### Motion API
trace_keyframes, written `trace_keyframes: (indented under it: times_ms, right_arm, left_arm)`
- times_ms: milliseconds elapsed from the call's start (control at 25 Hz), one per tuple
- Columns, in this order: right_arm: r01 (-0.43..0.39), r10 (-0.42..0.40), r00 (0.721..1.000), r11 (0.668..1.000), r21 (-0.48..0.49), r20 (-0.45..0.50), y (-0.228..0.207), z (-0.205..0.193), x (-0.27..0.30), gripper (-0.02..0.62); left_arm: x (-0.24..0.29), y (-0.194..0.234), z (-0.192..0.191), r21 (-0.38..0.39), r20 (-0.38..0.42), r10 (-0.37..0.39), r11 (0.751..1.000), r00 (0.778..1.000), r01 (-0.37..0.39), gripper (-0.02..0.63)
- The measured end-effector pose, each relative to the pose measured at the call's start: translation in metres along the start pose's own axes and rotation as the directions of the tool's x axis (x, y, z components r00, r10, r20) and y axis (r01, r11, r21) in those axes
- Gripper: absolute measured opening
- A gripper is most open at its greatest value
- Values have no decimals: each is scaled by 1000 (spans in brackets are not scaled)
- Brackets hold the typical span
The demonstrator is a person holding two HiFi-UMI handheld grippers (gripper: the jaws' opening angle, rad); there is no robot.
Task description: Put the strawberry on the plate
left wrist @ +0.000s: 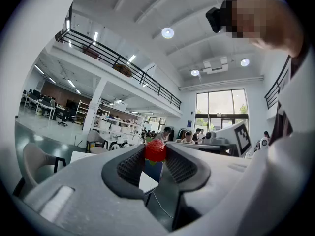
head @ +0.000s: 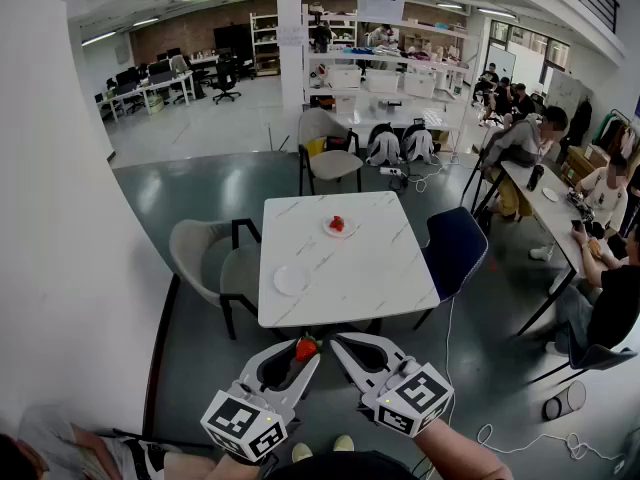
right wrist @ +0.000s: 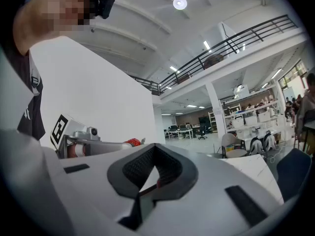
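The strawberry (head: 307, 347) is clenched at the tips of the left tongs (head: 303, 358) and held short of the surface (head: 370, 268), ready for carrying. The right tongs (head: 345, 346) are kept closed and empty. The empty plate (head: 292, 279) is located at 12 o'clock.

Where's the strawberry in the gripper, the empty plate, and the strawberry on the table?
held strawberry (head: 306, 348), head view, on its red body.
empty plate (head: 292, 279), head view, on its bare middle.
plated strawberry (head: 338, 224), head view, on its red top.
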State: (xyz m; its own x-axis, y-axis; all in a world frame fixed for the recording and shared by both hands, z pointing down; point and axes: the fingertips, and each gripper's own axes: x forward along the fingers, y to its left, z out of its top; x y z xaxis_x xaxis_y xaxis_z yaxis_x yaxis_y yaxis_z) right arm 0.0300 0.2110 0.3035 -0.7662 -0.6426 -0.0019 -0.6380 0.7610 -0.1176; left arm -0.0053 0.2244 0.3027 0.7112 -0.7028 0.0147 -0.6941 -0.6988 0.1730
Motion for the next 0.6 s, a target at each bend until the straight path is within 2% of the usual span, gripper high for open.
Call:
trace_keyframes:
  times_ms: [600]
  right_arm:
    - [0,0,1000,1000,6,-11,0,1,3,2]
  left_arm:
    - [3,2,2,-8,-8,-10,1000,1000,10,137]
